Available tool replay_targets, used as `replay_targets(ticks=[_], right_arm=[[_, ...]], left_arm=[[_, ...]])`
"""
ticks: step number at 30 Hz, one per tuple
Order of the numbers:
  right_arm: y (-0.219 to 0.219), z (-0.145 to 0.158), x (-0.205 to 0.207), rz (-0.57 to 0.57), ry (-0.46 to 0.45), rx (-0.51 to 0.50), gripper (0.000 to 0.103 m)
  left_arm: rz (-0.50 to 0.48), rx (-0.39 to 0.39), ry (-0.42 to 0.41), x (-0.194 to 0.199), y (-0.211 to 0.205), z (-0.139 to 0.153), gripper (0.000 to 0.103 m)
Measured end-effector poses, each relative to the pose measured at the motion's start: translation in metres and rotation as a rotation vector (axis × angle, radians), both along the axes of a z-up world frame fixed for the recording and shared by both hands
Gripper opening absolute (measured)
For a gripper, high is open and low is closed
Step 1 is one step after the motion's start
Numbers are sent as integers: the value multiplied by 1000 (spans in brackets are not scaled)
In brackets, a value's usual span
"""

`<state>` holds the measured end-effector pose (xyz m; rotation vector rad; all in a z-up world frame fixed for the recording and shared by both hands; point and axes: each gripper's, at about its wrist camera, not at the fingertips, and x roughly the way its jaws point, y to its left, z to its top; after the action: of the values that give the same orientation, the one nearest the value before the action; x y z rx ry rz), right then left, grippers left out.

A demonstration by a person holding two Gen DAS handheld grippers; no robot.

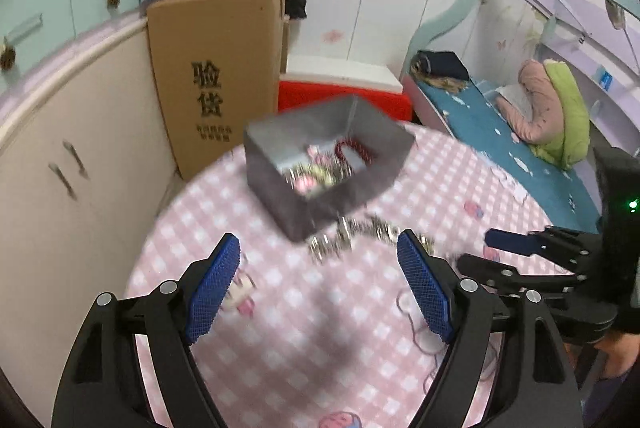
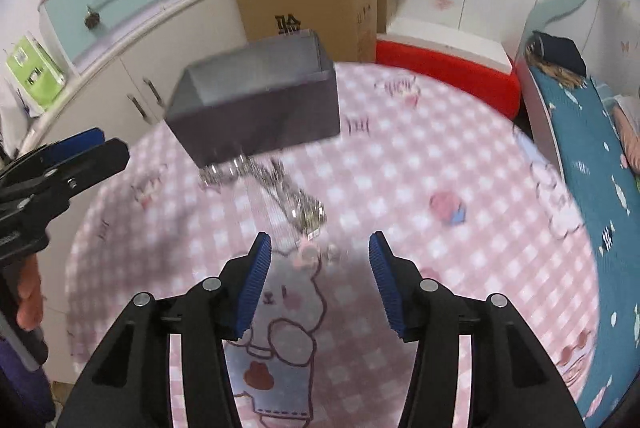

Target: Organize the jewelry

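Room: a bedroom, pastel cupboards far left, a cardboard carton (image 1: 216, 83) against the far wall, a bed at right.
Surface: round table (image 1: 280, 348) under a pink checked cloth, both views smeared with blur.
Grey box: open-topped grey box (image 1: 320, 163) sits at the far side of the table, already carrying beads and trinkets inside.
Silver chain: the silver chain (image 1: 360, 236) lies loose on the cloth, one end just beside the box's near wall, the rest trailing toward the near right.
Left gripper: left gripper (image 1: 320, 288) hangs over the cloth, jaws spread wide, nothing between the blue pads.
Right gripper: right gripper (image 2: 320, 280) comes in low, jaws roughly half apart and empty, the chain's near end just beyond its fingertips.
Handling, my call: light, limp, slinky metal; it will sag and slip, and could snag or tangle if dragged.
Where to grab, my call: pinch the bunched near end where the links pile thickest, then lift clear before carrying it to the box.
Small bits: pale charms near the chain, too blurred to name.
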<state>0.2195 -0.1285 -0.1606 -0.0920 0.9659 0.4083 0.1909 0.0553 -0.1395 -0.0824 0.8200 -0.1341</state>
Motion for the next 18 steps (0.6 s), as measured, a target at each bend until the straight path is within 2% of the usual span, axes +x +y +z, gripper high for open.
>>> replay_targets(ticks=[4,7,10,13,14,18], right_arm=[[6,-19,-3,-12,-17,-42,50],[7,-30,-2,0,-11,-33,50],[8,-31,-5,27,-38,-41,49],[4,-31,-5,32,-51,-34,40],[1,-31,-4,24,-54,-32,33],[-7,-31,1,31,-34,7,30]], left_arm=[[9,-7,49,-4,-2,-22,78],[1,-29,78,-5,-2,-34,78],[3,-45,98,-4,-3,-41,78],[8,-51,102,-2,-2,-43,78],[9,-55,105,-1,-2,-44,78],[12,-63,119,3,-1,-48,78]])
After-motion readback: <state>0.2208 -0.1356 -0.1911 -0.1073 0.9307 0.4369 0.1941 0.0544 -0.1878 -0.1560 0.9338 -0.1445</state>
